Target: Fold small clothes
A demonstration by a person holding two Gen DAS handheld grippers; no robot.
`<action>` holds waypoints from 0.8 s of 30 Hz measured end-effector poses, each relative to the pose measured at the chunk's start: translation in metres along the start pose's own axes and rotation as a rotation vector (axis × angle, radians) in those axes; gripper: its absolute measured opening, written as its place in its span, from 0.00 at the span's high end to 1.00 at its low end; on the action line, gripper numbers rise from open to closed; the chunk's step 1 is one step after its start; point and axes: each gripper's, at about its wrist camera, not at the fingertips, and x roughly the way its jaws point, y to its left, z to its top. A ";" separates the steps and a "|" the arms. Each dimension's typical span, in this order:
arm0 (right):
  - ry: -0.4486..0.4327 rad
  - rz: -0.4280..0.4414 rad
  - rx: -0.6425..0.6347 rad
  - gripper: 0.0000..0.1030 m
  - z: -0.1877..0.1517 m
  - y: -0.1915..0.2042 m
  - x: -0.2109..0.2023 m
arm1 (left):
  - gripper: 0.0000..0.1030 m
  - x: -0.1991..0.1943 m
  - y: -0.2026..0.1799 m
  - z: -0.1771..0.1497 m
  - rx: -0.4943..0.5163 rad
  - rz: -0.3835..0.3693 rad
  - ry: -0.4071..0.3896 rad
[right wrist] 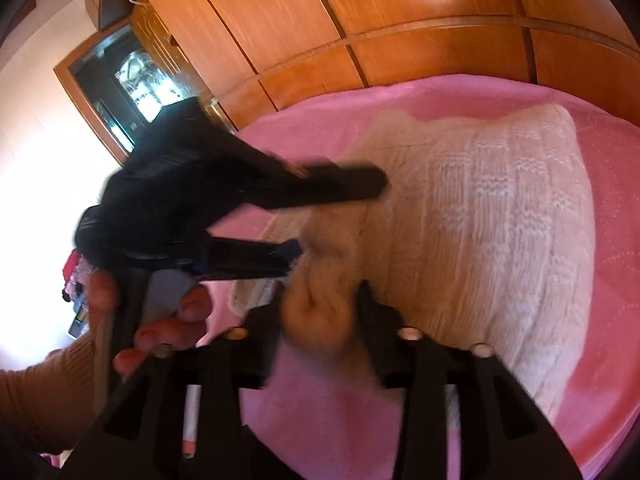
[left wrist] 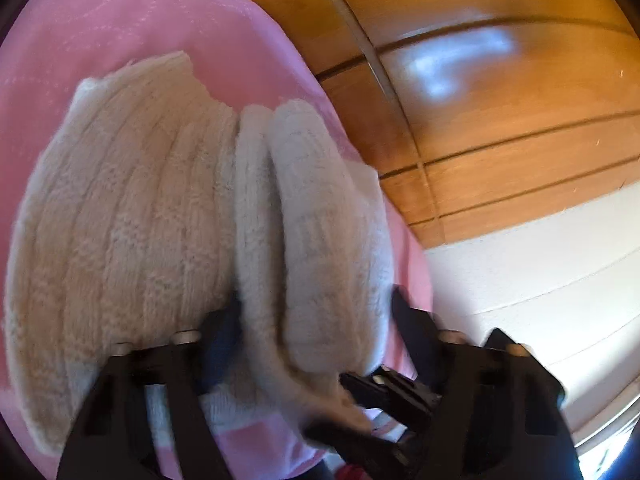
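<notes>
**Cream knit gathered on a pink bed**

Left wrist view: a wooden wardrobe [left wrist: 500, 128] rises behind a bed under a pink bedspread [left wrist: 120, 32]. The cream knit sweater [left wrist: 132, 220] lies on that bedspread, one fold standing up as a ridge. The left tool [left wrist: 316, 320] has its fingers spread to either side of the ridge, not pinching it. The right tool [left wrist: 384, 396] shows blurred, low beside the sweater.

Right wrist view: the same wardrobe [right wrist: 400, 20] backs the bedspread [right wrist: 608, 240]. The sweater [right wrist: 500, 220] lies flat; a bunched end sits clamped between the right tool's [right wrist: 320, 312] fingers. The left tool [right wrist: 296, 224], fingers apart, reaches onto the sweater's near edge, held by a hand [right wrist: 160, 320].
</notes>
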 end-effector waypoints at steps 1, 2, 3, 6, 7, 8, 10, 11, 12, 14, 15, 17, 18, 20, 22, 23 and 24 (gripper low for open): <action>-0.008 -0.004 0.001 0.58 -0.001 -0.001 -0.005 | 0.66 0.004 -0.005 0.001 0.032 0.053 0.007; -0.016 -0.010 0.009 0.51 -0.002 -0.003 -0.010 | 0.69 0.005 -0.009 0.000 0.057 0.083 0.006; -0.030 -0.018 0.027 0.45 -0.006 -0.010 -0.020 | 0.73 0.006 -0.012 -0.001 0.078 0.102 -0.001; -0.064 -0.062 0.077 0.44 -0.011 -0.025 -0.041 | 0.80 0.002 -0.028 -0.004 0.149 0.162 -0.048; -0.081 -0.083 0.114 0.44 -0.016 -0.037 -0.052 | 0.81 -0.003 -0.036 -0.004 0.177 0.168 -0.072; -0.090 -0.096 0.138 0.44 -0.018 -0.044 -0.058 | 0.81 -0.010 -0.043 -0.003 0.201 0.164 -0.093; -0.103 -0.131 0.193 0.43 -0.020 -0.062 -0.066 | 0.82 -0.022 -0.058 -0.001 0.252 0.166 -0.127; -0.108 -0.144 0.217 0.43 -0.020 -0.069 -0.068 | 0.82 -0.029 -0.065 0.000 0.278 0.171 -0.143; -0.113 -0.150 0.235 0.44 -0.021 -0.075 -0.071 | 0.83 -0.034 -0.070 0.001 0.297 0.173 -0.155; -0.129 -0.141 0.254 0.46 -0.015 -0.079 -0.069 | 0.83 -0.054 -0.083 0.000 0.351 0.188 -0.189; -0.129 -0.132 0.249 0.48 -0.013 -0.078 -0.067 | 0.83 -0.063 -0.086 0.000 0.373 0.203 -0.205; -0.101 -0.105 0.207 0.51 -0.008 -0.066 -0.052 | 0.83 -0.076 -0.082 -0.003 0.391 0.240 -0.226; -0.070 -0.100 0.166 0.52 -0.006 -0.055 -0.038 | 0.83 -0.082 -0.076 -0.004 0.384 0.261 -0.233; -0.024 -0.108 0.124 0.52 -0.001 -0.042 -0.011 | 0.83 -0.086 -0.049 -0.001 0.338 0.327 -0.232; 0.014 -0.110 0.101 0.52 -0.002 -0.032 0.012 | 0.83 -0.078 -0.018 -0.002 0.284 0.413 -0.223; 0.026 -0.120 0.079 0.52 -0.003 -0.027 0.020 | 0.83 -0.076 -0.002 -0.002 0.257 0.440 -0.212; 0.035 -0.149 0.045 0.51 -0.003 -0.021 0.029 | 0.83 -0.072 0.012 -0.003 0.237 0.458 -0.195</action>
